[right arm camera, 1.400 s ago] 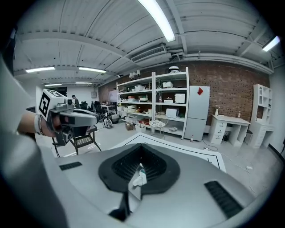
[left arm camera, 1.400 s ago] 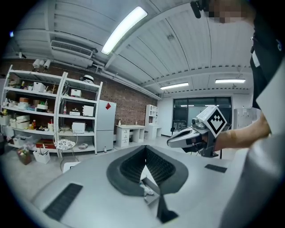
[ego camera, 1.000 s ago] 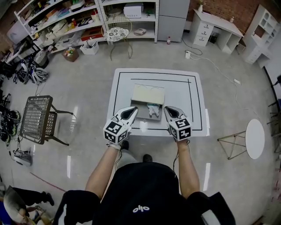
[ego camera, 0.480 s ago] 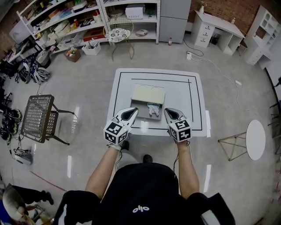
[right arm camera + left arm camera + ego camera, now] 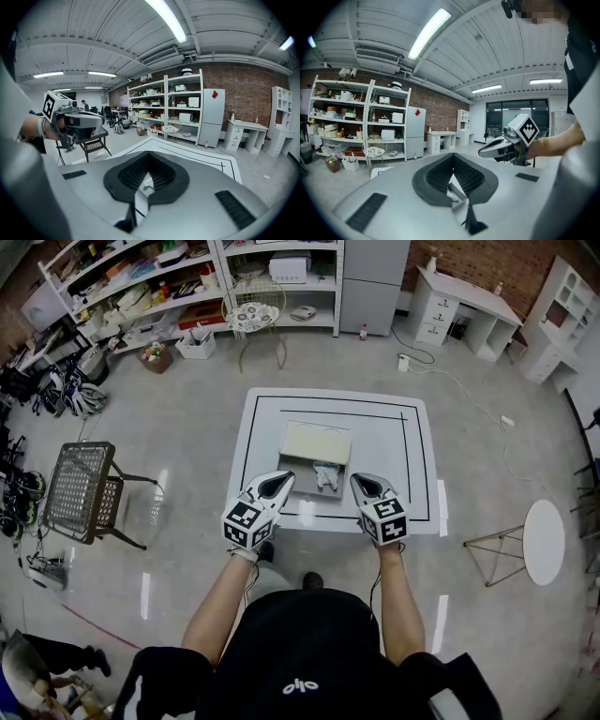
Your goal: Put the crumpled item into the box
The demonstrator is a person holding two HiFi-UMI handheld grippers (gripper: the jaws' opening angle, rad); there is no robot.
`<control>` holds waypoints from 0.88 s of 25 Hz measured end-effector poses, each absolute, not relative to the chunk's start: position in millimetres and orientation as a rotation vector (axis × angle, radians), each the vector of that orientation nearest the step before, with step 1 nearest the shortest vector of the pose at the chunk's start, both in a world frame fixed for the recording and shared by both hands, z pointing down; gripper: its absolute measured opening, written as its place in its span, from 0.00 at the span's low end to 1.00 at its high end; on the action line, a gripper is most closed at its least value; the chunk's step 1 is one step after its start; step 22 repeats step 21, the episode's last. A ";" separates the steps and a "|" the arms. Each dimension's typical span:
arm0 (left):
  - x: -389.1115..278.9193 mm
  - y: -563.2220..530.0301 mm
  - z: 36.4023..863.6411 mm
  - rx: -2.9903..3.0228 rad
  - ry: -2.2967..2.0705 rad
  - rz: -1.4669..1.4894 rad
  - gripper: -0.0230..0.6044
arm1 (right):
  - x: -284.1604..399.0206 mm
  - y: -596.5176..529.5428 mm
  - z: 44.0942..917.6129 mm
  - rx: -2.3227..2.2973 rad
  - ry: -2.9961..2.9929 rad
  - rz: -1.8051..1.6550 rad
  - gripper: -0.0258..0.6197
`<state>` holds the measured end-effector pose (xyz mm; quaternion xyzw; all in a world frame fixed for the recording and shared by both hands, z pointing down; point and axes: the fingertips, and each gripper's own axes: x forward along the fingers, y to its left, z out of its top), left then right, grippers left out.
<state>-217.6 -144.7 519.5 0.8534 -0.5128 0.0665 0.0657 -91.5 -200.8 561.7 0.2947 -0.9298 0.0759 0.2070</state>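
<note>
The box [image 5: 298,486] sits open near the middle of the surface [image 5: 394,456], a little toward its near edge. Its cream lid [image 5: 317,441] is laid back on the far side and the grey tray is on the near side. The crumpled item [image 5: 326,474] lies on the right-hand part of that tray and appears to be inside the box already, though the head view is too small to settle this.

Both hand-held grippers hover over the near edge of the surface, pointing inward and away from the person, with the tray between them. The left hand-held gripper [image 5: 281,478] is at the tray's left side and the right hand-held gripper [image 5: 360,480] is just off its right side. In each gripper view the jaws meet at their tips with nothing clamped, and only a pale scrap of the item shows far off through the slit.

The item lies slightly ahead of and between the two tips, somewhat nearer the right one. Its long axis seems to run from far to near. Any further nudge would probably fall to the right hand-held gripper, reaching leftward.
</note>
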 end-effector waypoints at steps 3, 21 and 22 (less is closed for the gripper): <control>-217.2 -144.4 519.7 2.573 -1.546 0.199 0.05 | -91.1 -200.6 559.4 0.820 -2.590 0.207 0.05; -224.2 -141.7 517.4 2.571 -1.562 0.179 0.05 | -96.8 -197.5 559.3 0.812 -2.593 0.198 0.05; -224.2 -141.7 517.4 2.571 -1.562 0.179 0.05 | -96.8 -197.5 559.3 0.812 -2.593 0.198 0.05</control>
